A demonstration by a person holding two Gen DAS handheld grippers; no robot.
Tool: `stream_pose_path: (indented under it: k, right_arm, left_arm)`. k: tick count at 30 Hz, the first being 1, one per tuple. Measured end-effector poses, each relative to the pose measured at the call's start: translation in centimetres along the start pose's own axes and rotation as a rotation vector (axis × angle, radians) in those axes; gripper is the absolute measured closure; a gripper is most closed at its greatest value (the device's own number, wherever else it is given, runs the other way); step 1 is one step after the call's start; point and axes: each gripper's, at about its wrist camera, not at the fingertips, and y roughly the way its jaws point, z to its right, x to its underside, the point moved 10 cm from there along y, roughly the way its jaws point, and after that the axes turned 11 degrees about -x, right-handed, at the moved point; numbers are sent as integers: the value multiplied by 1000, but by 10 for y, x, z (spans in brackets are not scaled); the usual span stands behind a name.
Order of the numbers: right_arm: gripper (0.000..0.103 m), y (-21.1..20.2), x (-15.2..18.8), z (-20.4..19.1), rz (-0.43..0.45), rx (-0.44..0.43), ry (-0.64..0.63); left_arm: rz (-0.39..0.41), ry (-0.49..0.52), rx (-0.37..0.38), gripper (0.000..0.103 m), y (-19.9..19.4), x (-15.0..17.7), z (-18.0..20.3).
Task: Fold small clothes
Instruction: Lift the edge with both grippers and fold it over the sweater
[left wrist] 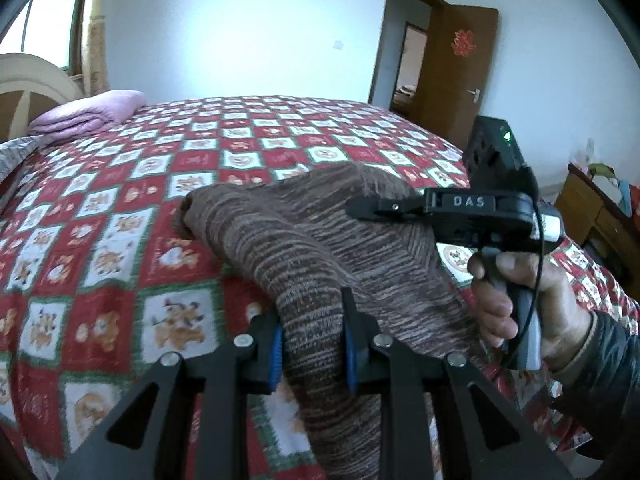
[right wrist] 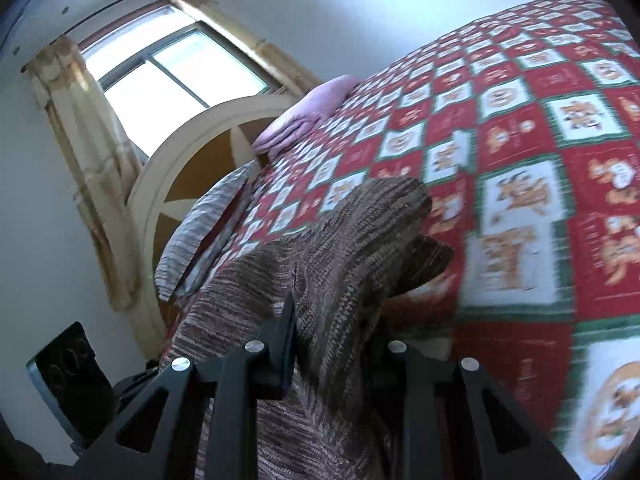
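Your left gripper [left wrist: 312,344] clamps a gathered fold of the brown striped knit garment [left wrist: 320,240], which is lifted above the red checkered bedspread [left wrist: 120,208]. To its right, your right gripper [left wrist: 360,208], held in your right hand [left wrist: 520,296], is closed on the garment's far edge. A folded pink blanket [left wrist: 88,112] lies near the headboard [right wrist: 192,168].

- 1 brown striped knit garment [left wrist: 304,248]
- 2 grippers: left gripper [left wrist: 312,344], right gripper [right wrist: 336,344]
- 1 red checkered bedspread [left wrist: 120,208]
- 1 folded pink blanket [left wrist: 88,114]
- 1 open wooden door [left wrist: 468,68]
- 1 window [right wrist: 176,80]
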Motion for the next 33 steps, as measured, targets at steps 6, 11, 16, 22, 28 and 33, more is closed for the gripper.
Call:
stream_pose_path:
  k: [6, 11, 16, 22, 28, 33]
  right_arm:
    - [77, 32, 9, -20, -38, -39, -11]
    - [77, 54, 15, -35, -76, -60, -30]
    - [77, 78, 19, -52, -114, -72, -55]
    - [77, 112, 25, -69, -162, -91, -76]
    - [78, 146, 35, -90, -216, -118, -100]
    - [77, 168, 46, -99, -264, -131, -109]
  left_arm:
    - [39, 11, -51, 79, -16, 4, -19]
    - [35, -13, -72, 79, -22, 11, -40]
    - [28, -47, -96, 79, -26, 19, -62]
    - [28, -83, -130, 79, -33, 29, -88]
    - [22, -103, -168, 79, -40, 40, -111]
    - [3, -130, -185, 79, -41, 50, -125]
